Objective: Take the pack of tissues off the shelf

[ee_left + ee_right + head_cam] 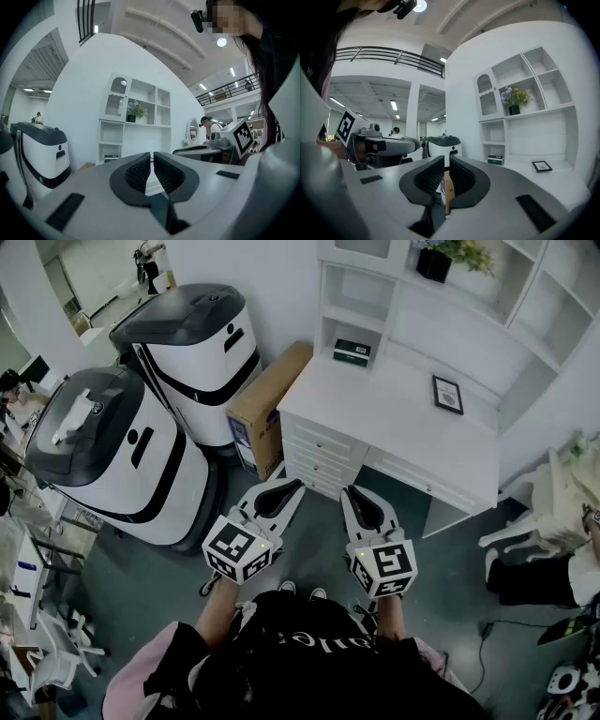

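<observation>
Tissue pack (352,352) in low shelf (324,310) cubby, well ahead of both tools; left gripper (292,486) and right gripper (353,491) clenched, empty.

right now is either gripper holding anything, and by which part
Nothing is held: the left gripper and the right gripper are both shut and empty.

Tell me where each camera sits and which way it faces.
Head view: on the person's head, looking steeply down at the white desk; shows the person's black top, left tool and right tool.
Left gripper view: on the left tool, looking level along its shut jaws at the shelf; the right tool and the person's hair show at right.
Right gripper view: on the right tool, facing the shelf; the left tool shows at left.
All three share the pack of tissues on the shelf.
</observation>
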The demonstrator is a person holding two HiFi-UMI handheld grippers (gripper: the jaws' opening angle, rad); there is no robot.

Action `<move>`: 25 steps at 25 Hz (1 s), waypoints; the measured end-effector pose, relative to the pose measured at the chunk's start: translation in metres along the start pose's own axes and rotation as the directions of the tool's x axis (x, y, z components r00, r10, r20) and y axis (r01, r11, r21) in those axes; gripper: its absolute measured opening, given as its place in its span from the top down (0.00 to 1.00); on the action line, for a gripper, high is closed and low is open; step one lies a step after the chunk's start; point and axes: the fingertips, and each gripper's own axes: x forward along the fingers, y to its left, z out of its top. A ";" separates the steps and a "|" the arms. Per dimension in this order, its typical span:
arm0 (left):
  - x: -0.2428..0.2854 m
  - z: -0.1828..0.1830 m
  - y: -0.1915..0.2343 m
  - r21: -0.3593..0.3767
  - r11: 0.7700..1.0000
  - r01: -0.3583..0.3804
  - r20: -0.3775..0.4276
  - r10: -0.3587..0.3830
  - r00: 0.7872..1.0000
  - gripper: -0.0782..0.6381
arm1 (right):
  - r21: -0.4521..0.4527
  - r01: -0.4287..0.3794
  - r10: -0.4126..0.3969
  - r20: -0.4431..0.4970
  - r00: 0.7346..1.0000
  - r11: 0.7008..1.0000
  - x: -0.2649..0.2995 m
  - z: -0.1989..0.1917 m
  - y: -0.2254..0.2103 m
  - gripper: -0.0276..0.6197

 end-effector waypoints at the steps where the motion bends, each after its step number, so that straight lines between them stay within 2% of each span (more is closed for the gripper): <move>1: 0.001 0.000 0.002 0.001 1.000 -0.001 -0.002 0.001 1.000 0.87 | 0.002 -0.001 0.001 0.001 1.000 1.000 0.002 0.000 -0.001 0.86; 14: 0.027 -0.005 0.007 0.013 1.000 -0.001 -0.021 0.001 1.000 0.87 | 0.054 0.001 -0.004 0.041 0.999 0.999 0.013 0.004 -0.029 0.85; 25: 0.057 -0.014 -0.012 0.025 0.999 -0.020 -0.027 0.021 0.999 0.87 | 0.074 -0.024 0.022 0.023 0.999 0.997 0.004 -0.013 -0.059 0.85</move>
